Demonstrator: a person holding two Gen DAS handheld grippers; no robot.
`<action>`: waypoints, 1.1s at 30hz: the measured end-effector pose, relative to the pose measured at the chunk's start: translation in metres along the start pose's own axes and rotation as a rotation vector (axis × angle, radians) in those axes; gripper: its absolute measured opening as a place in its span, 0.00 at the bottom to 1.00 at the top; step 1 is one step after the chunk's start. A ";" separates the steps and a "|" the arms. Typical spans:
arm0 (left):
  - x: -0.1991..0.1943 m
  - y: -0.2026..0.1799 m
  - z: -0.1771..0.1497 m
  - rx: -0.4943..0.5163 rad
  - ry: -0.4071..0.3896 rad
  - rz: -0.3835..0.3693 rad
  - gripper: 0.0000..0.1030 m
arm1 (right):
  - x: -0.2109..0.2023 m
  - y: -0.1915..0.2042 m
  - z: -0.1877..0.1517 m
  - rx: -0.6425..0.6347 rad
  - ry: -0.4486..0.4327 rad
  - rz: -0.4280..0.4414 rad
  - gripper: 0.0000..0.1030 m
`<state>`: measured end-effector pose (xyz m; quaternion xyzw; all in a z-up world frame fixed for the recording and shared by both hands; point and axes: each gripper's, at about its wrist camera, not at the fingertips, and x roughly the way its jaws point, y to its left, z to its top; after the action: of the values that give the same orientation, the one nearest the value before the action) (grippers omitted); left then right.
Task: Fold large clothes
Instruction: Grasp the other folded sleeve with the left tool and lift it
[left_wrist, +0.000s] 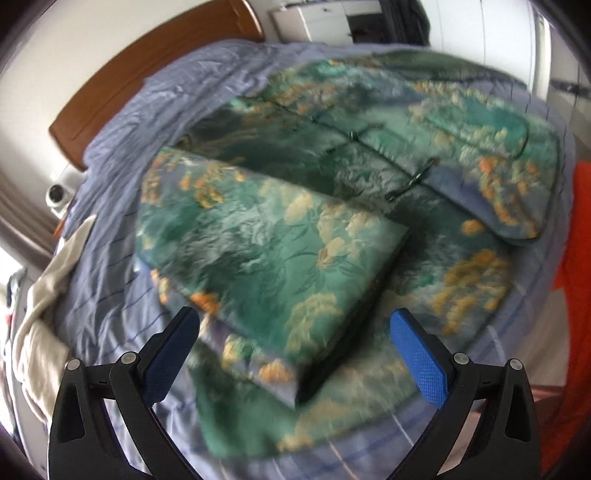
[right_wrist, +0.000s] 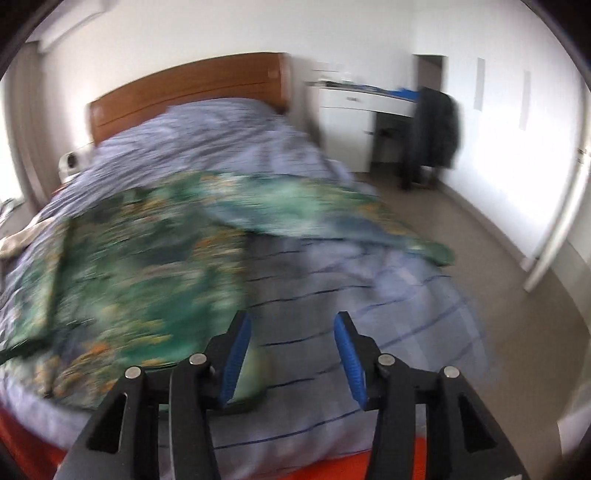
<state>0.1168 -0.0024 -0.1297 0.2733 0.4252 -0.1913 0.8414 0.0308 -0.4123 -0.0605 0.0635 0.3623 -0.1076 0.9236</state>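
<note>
A large green garment (left_wrist: 266, 258) with yellow and orange flower print lies spread on the bed, one side folded over into a thick flap and a sleeve (left_wrist: 509, 173) reaching right. In the left wrist view my left gripper (left_wrist: 295, 325) hangs open just above the flap's near corner, its blue pads (left_wrist: 417, 362) wide apart and clear of the cloth. The right wrist view is blurred: the garment (right_wrist: 129, 266) covers the bed's left half. My right gripper (right_wrist: 291, 325) is open over bare sheet, with a bit of the green hem (right_wrist: 255, 380) beside its left pad.
The bed has a lavender striped sheet (right_wrist: 369, 295), a wooden headboard (right_wrist: 192, 88) and an orange-red edge (left_wrist: 576, 258). A beige cloth (left_wrist: 40, 317) lies at the left side. A white desk (right_wrist: 351, 122) and a dark coat (right_wrist: 432, 129) stand on the far right floor.
</note>
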 end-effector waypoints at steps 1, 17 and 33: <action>0.009 0.000 0.001 0.008 0.014 -0.003 1.00 | -0.005 0.010 -0.004 -0.014 -0.008 0.023 0.46; -0.009 0.051 -0.012 -0.220 -0.015 -0.242 0.14 | -0.045 0.085 -0.001 -0.124 -0.083 0.145 0.46; -0.131 0.337 -0.185 -1.187 -0.210 0.245 0.28 | -0.043 0.067 0.005 -0.065 -0.074 0.151 0.46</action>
<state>0.1167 0.3872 -0.0129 -0.2151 0.3394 0.1499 0.9033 0.0196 -0.3416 -0.0248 0.0569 0.3256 -0.0280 0.9434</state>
